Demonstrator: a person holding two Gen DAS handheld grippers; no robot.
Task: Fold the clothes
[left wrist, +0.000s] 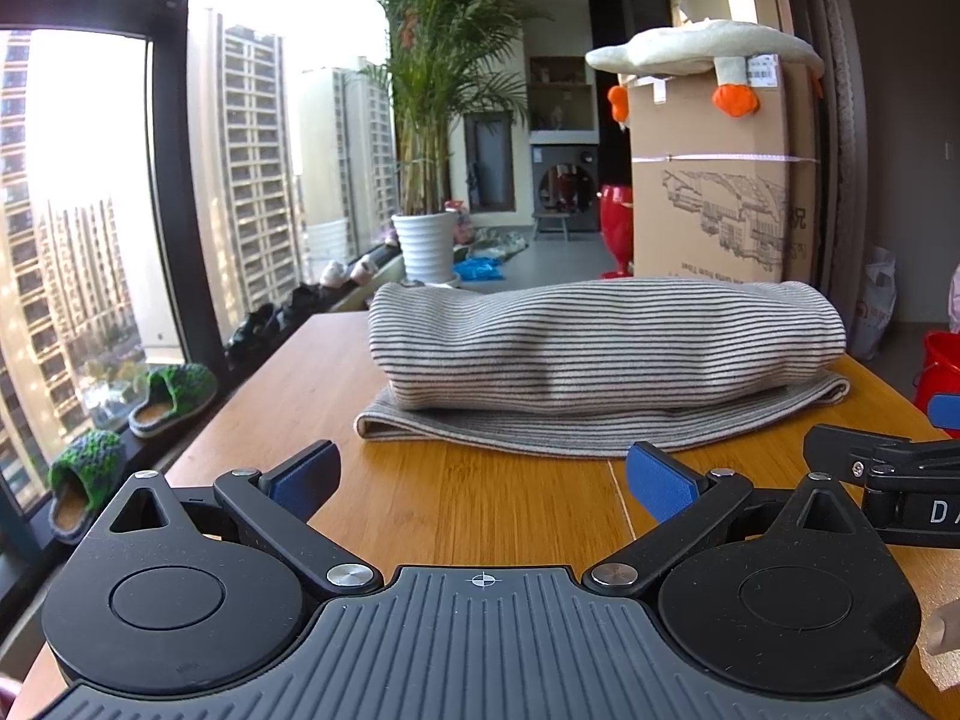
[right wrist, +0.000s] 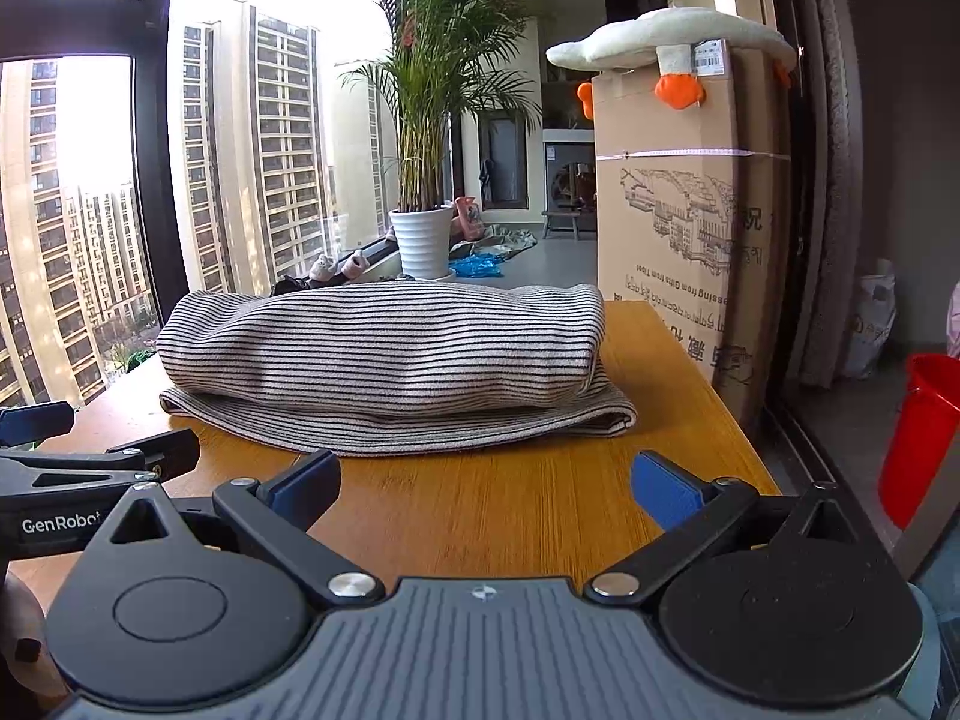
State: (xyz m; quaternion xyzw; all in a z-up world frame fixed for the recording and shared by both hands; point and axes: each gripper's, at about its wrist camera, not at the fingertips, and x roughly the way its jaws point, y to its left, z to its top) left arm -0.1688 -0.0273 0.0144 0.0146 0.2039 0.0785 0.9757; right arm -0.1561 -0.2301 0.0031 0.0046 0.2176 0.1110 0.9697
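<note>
Striped garment (left wrist: 606, 354) lies folded on table (left wrist: 456, 498), long axis crosswise, ahead of both grippers. Left gripper (left wrist: 483, 483) and right gripper (right wrist: 486, 486): fingers spread, empty, roughly equidistant.

Red plastic bucket (right wrist: 918, 438), 3 o'clock: cut by frame edge. Folded grey striped garment (left wrist: 600, 348): hides far wooden desk (left wrist: 480, 504) edge.

The right claw (right wrist: 483, 489) hovers wide open above the near edge of the wooden surface (right wrist: 480, 516). A folded striped garment (right wrist: 390, 366) lies mid-surface, apart from it. The left claw (right wrist: 90, 444) shows at the left edge.
</note>
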